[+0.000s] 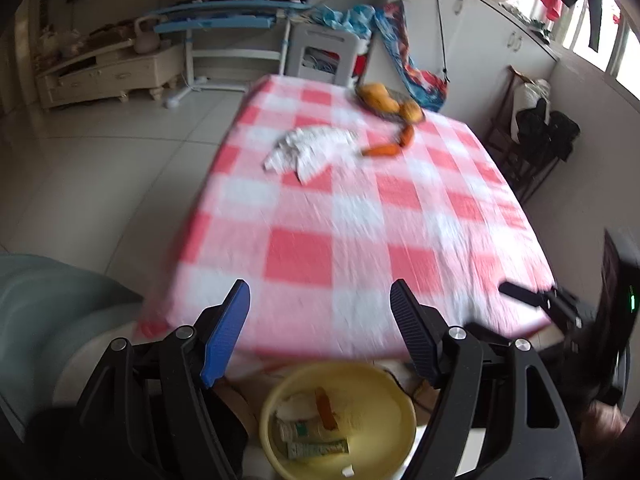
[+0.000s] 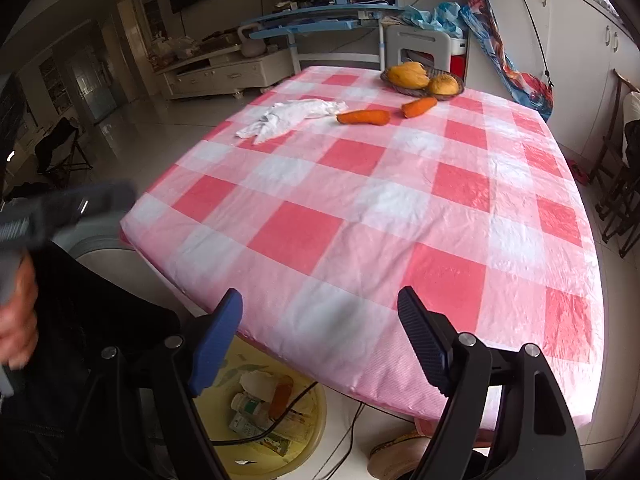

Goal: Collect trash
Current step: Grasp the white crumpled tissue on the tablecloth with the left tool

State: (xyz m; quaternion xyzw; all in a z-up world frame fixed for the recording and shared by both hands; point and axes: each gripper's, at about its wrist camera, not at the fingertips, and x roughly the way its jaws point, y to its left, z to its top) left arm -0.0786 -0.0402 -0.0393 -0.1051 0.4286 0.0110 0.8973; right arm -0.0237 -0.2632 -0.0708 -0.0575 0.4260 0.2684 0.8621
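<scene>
Both jaws wide, empty — L gripper over bench near edge, above bin w/ trash on floor. Bench middle bare; rag & carrots at far end. R gripper alongside.

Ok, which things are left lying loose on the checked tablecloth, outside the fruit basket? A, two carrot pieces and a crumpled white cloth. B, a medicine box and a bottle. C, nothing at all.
A: two carrot pieces and a crumpled white cloth lie on the tablecloth.
</scene>
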